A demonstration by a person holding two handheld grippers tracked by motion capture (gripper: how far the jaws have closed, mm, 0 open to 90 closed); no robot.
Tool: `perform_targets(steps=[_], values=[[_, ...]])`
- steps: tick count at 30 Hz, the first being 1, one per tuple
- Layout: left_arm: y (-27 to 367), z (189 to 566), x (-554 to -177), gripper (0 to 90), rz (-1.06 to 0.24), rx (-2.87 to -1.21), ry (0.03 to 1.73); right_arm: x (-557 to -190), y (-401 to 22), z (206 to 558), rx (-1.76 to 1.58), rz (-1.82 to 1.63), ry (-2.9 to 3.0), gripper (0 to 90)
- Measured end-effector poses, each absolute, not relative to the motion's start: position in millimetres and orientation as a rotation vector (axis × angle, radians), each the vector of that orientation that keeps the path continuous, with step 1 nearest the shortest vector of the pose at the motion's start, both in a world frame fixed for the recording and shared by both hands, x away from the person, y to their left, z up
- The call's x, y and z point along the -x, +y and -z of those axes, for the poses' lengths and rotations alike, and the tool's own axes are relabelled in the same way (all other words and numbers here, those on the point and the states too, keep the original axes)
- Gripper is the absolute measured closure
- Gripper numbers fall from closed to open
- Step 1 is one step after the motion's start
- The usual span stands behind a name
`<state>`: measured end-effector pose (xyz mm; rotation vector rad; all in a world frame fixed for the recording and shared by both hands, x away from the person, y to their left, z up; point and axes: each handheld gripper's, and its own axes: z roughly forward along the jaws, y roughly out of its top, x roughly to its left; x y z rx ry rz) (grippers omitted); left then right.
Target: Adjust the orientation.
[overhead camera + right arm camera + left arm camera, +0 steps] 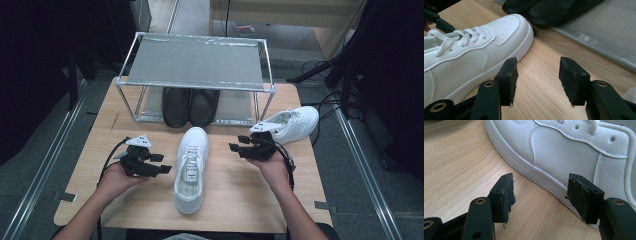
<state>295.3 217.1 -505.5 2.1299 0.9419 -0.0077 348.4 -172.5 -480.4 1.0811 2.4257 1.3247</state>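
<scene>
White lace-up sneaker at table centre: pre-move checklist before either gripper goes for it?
1. Left gripper open, nothing between its jaws: ok.
2. Right gripper open and empty: ok.
3. White lace-up sneaker upright on its sole on the wooden table: ok.
4. Second white sneaker lies apart at the right edge: ok.
5. Pair of black shoes fills the metal rack's lower shelf middle; room beside it: cannot tell.

I see a white lace-up sneaker (192,167) standing upright on its sole in the middle of the surface, toe toward the far edge and heel toward the near edge, laces tied, nothing gripping it.
</scene>
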Motion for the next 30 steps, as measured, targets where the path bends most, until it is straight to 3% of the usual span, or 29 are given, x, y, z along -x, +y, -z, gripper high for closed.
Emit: perform_targets(steps=[30], values=[[216, 510, -295, 37.9, 0.043, -2.155, 0.949, -360, -255, 448, -1.250, -1.302, 2.202, 52.8]])
